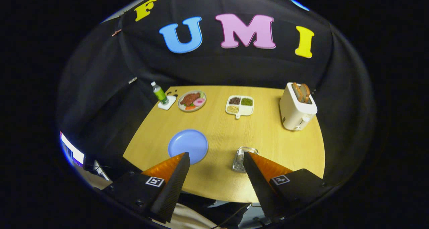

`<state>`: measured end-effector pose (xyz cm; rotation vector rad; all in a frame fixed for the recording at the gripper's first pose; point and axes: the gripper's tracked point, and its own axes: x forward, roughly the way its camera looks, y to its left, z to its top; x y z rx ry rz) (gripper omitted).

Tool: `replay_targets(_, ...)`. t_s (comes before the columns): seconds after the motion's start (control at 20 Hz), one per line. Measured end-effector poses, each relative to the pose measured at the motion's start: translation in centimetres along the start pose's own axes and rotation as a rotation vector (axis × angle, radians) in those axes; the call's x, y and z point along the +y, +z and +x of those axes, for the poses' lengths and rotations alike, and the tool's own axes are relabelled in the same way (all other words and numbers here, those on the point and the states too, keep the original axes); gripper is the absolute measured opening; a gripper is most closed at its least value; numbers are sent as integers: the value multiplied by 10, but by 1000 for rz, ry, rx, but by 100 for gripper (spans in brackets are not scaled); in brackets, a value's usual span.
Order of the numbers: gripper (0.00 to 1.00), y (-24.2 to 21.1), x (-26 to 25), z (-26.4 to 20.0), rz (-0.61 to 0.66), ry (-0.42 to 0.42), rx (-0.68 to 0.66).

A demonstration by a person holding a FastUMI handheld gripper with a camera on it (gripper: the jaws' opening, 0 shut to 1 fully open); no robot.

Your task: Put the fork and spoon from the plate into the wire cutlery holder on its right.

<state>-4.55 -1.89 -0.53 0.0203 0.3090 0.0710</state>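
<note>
The gripper (pixel 217 158) hung wide apart and held nothing above the table (pixel 268 138), blue plate (pixel 187 143) by its left finger, wire holder (pixel 240 159) by its right

The gripper (pixel 216 158) has 2 wedge-shaped fingers (pixel 174 185) that taper to narrow tips, their inner faces finely ribbed. Each finger sits on a dark, blocky mount bearing 1 small square black-and-white marker. A thin dark cable trails beneath the right mount.
</note>
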Motion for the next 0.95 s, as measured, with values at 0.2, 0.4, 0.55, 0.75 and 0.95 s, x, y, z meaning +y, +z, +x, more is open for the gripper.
replay_targets(0.2,99,26,-6,-19,66,-92,-188)
replay_targets(0.4,99,49,-7,-35,66,-119,-310)
replay_targets(0.55,99,82,-5,-49,105,-92,-417)
replay_targets(0.75,99,131,-21,-78,76,-103,-573)
replay_targets(0.95,99,156,-38,-94,3,-137,-656)
